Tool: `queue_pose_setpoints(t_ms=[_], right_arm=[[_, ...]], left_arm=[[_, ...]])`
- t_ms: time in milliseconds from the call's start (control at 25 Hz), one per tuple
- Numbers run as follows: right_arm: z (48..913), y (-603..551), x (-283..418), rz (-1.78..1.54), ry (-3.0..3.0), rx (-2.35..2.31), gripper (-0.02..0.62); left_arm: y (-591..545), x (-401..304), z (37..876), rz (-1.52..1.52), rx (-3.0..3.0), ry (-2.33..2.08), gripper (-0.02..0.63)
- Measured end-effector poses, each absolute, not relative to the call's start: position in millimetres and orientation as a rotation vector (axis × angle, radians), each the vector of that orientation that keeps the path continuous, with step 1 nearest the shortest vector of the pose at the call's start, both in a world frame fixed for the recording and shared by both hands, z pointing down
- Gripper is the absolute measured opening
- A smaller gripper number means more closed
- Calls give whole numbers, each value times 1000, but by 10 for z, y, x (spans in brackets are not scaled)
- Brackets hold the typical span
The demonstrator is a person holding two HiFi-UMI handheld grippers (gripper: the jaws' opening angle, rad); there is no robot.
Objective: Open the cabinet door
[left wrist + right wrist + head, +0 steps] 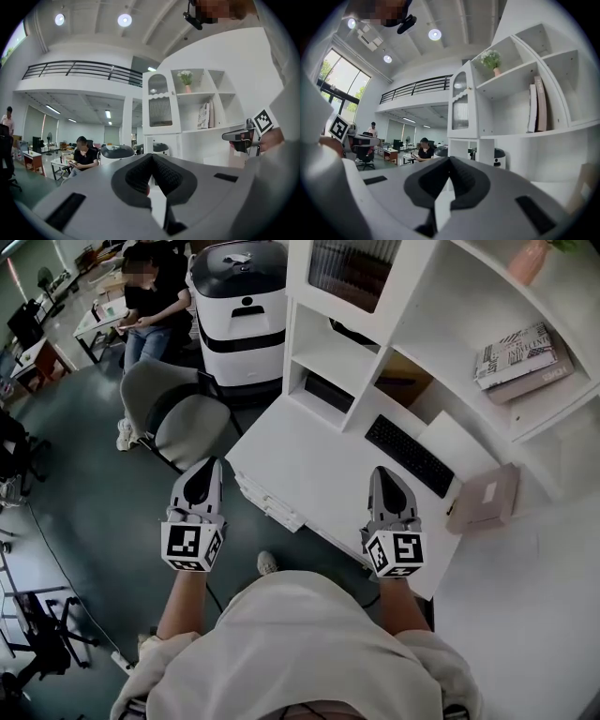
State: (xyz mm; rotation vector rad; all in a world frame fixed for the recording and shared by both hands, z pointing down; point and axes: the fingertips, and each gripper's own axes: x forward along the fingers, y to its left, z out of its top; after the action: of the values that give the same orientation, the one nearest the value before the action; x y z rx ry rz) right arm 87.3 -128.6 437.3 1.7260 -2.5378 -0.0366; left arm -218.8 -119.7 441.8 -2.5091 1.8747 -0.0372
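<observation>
Over on my left sat an office chair, pulled clear of the desk, which I guess is what gave me room to stand there. My left gripper hung over the floor just off the desk's corner, pads pressed together with nothing in them. No reason to have it open when it wasn't near anything.

The cabinet door, the one with the ribbed glass, was closed. It sat up in the top of the white shelf unit at the back of the desk, well apart from both grippers.

My right gripper was over the desk's front edge, near the keyboard, jaws also closed tight and empty. Both pointed level at the shelves, so I'd say I was only lining up and the reach for the door hadn't begun. Some books lay on a shelf further right, out of the way.
</observation>
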Motion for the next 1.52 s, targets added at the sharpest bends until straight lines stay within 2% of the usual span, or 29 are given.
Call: queue_pose_setpoints(t_ms=[320, 920, 1040, 1240, 1520], right_arm=[[4331, -1611, 711, -64, -2541, 1712, 3], [4276, -2064, 969, -56, -2601, 1627, 3], [4295, -2078, 1058, -51, -2597, 1628, 3], [4303, -2096, 1147, -39, -2601, 1634, 3], [4316, -2114, 1224, -32, -2606, 1644, 3]], left_arm=[[-1593, -2331, 4406, -3, -2508, 1875, -2], [-1872, -1929, 4317, -21, -2477, 1898, 2], [-1895, -1849, 4298, -30, -2489, 1889, 61], [-1907, -1761, 4246, -46, -2497, 1882, 117], [-1960, -1714, 4208, -63, -2508, 1897, 301]])
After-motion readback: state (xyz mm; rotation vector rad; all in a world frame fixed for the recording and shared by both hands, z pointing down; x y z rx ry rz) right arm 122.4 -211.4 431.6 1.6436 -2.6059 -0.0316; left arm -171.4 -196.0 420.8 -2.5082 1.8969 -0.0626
